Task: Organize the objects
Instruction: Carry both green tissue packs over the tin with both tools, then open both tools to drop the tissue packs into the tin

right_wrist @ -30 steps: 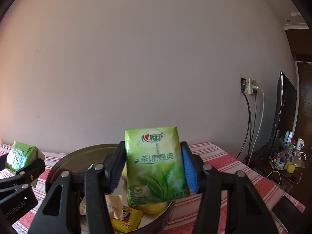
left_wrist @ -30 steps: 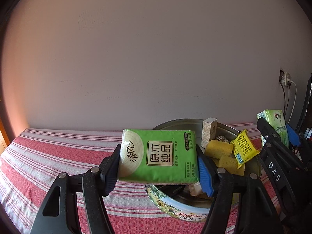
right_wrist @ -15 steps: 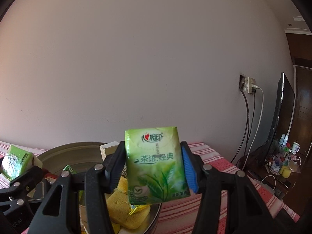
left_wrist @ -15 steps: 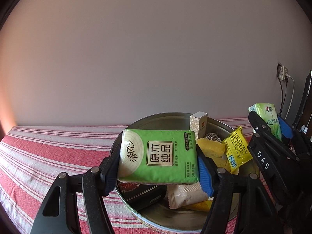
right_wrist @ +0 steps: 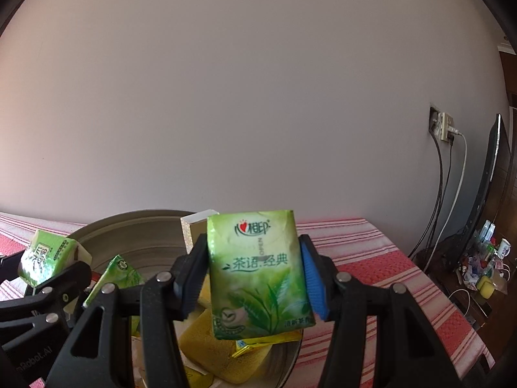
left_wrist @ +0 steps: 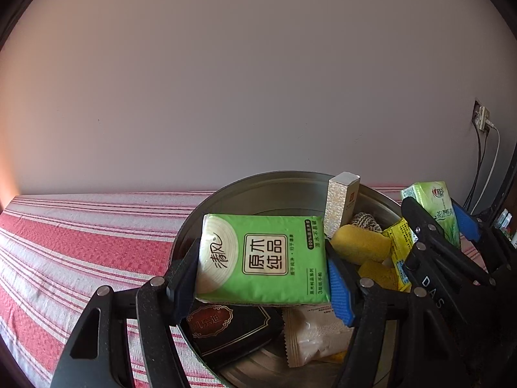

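While both hand-held tools are hanging over the round metal tin [left_wrist: 284,190] on the counter [left_wrist: 80,236], each is carrying a soft tissue pack: the left gripper [left_wrist: 263,278] is squeezing a wide bright-green tissue pack [left_wrist: 263,257] flat between its fingers [left_wrist: 339,291], and the right gripper [right_wrist: 250,284] is clamping a paler tea-leaf tissue pack [right_wrist: 258,274] upright between its own. Both packs are sitting above the tin's opening, not yet inside. A clean drop is probably calling for lowering each pack close to the pile before the fingers are letting go, one side at a time, so the two tools, now just beside each other, are not knocking together. The glossy plastic wraps are looking slippery and the packs are giving under pressure. Below them are lying porous yellow sponges [left_wrist: 362,245], a shiny yellow sachet [left_wrist: 399,249], a dark box with red ornament [left_wrist: 226,326], a white crimped packet [left_wrist: 313,333] and a tall pale carton [left_wrist: 342,203] leaning on the smooth wall. The cloth is showing a woven red-and-white stripe.
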A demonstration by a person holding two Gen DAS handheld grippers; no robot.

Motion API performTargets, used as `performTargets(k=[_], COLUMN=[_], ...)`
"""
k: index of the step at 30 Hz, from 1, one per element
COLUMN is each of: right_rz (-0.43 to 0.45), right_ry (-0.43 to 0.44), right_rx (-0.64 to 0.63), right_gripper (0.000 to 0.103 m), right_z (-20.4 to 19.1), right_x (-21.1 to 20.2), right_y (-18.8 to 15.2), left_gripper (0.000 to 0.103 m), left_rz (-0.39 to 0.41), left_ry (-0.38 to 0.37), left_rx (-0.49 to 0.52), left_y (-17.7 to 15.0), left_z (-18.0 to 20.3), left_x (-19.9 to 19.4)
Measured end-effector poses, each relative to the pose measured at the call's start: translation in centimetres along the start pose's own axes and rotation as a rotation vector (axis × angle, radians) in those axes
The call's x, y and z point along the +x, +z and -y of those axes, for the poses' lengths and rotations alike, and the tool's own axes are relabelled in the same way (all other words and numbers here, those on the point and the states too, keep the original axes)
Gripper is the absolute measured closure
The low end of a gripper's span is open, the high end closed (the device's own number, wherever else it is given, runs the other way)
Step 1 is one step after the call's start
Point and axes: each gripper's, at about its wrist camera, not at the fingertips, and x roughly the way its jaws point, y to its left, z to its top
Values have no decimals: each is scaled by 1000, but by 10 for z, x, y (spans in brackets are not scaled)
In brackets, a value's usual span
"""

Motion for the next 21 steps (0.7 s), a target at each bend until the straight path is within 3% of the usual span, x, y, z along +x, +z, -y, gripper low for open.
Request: performTargets(k=[10, 14, 18, 20, 21], right_rz=[-59, -92, -144, -170, -178], right_ry=[47, 75, 155, 205, 235], right_rx=[1, 33, 80, 119, 136], right_gripper=[48, 48, 47, 45, 40], right_z=[-2, -1, -1, 0, -1], right_x=[8, 10, 14, 16, 16], right_y=[0, -1, -3, -4, -6], left_gripper=[34, 34, 33, 29, 22], left_rz=[-55, -68, -60, -53, -51], left_ry=[6, 4, 21, 24, 16], left_rx=[5, 23, 67, 90, 94], left_y=[-4, -2, -9, -14, -13], left_z=[4, 27, 21, 22, 24], left_x=[13, 32, 35, 32, 31])
